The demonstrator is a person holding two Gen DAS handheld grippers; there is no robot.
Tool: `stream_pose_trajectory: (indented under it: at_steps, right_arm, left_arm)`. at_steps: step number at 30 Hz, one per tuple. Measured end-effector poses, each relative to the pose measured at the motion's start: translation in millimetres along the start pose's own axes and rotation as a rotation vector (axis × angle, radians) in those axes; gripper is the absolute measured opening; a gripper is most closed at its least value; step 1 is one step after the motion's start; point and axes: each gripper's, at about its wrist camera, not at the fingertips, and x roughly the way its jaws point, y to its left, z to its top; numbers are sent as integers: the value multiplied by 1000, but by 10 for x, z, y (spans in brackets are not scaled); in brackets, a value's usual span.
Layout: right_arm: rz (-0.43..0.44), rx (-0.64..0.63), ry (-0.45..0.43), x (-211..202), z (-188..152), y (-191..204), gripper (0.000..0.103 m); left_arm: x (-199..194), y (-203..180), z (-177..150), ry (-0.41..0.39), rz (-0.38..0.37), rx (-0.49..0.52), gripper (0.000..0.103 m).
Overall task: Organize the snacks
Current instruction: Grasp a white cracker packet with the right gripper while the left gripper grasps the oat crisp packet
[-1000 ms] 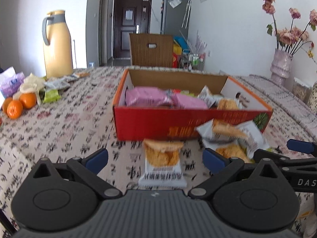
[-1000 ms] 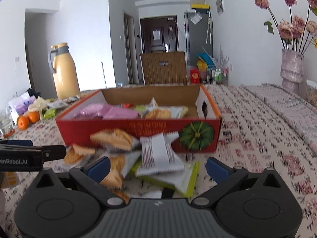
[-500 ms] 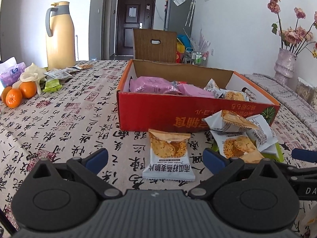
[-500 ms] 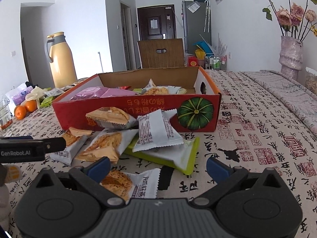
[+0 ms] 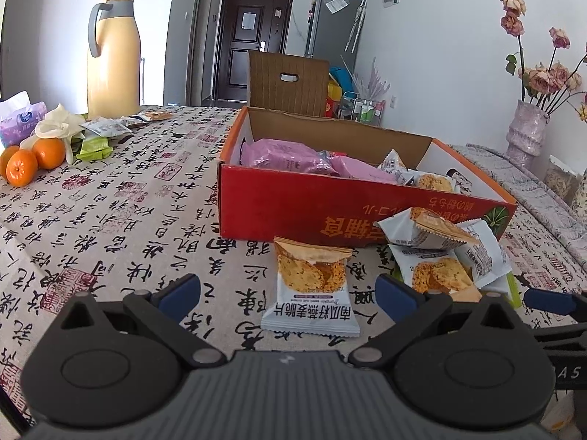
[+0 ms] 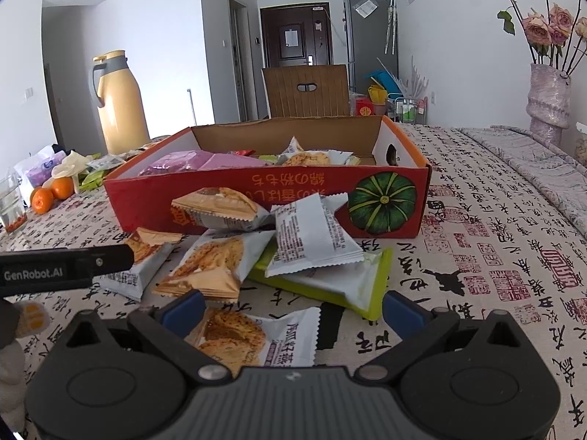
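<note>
Your left gripper (image 5: 288, 295) is spread wide with nothing in it, a white snack packet (image 5: 311, 288) lying flat on the table (image 5: 121, 212) between its fingers. Your right gripper (image 6: 293, 310) is likewise released, over another packet (image 6: 256, 337). Beyond, loose packets (image 6: 234, 249) pile against the front wall of the red box (image 6: 385, 201), mid-table. The oranges (image 5: 31, 157) and yellow jug (image 5: 112, 55) stand at the far left edge.
</note>
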Motion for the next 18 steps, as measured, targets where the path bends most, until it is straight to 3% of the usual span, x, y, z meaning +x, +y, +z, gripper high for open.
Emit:
stream_pose_trajectory:
  at_steps: [18]
  right_arm:
    - [-12, -75, 33, -11, -66, 186, 102]
  left_arm:
    - [-2, 23, -1, 6, -12, -20, 103]
